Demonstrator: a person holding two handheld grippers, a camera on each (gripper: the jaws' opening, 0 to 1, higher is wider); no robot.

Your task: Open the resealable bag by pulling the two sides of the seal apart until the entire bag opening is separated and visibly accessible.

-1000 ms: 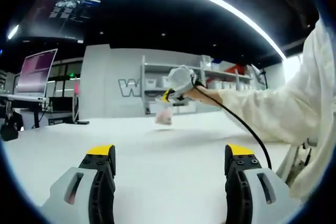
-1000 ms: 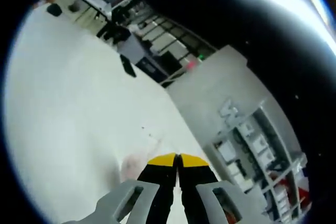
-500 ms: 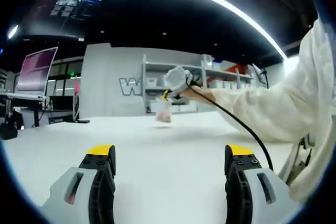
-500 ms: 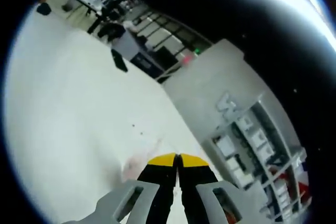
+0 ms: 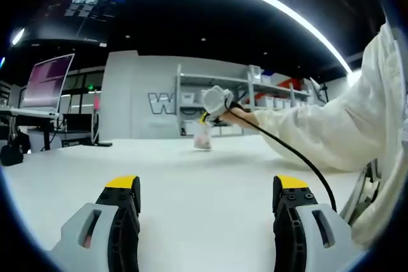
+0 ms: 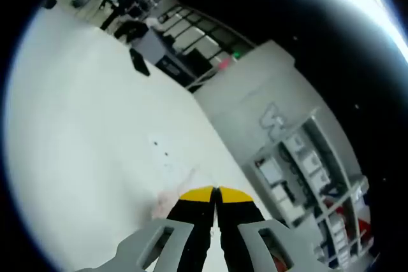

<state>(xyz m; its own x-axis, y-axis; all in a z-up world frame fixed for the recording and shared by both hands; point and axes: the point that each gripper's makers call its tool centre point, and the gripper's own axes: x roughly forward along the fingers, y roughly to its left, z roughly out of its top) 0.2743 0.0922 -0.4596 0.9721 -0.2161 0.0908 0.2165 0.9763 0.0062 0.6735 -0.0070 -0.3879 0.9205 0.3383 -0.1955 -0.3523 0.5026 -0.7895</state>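
My right gripper [image 6: 215,190] is clenched on what looks like the bag [image 5: 203,137], hanging at twelve o'clock above the worktop [image 5: 191,183]; my left gripper [image 5: 207,186] rides released.

Left gripper [image 5: 209,190] fingers spread above white table [image 5: 191,183], right gripper [image 5: 215,101] dangling resealable bag [image 5: 203,138]

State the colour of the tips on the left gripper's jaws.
Yellow tips on black jaws; the left gripper shows them best in the left gripper view.

The worktop [image 5: 191,183] looks smooth, matt white; the bag [image 5: 203,138] is thin clear plastic; the person's sleeve [image 5: 331,135] is soft white cloth.
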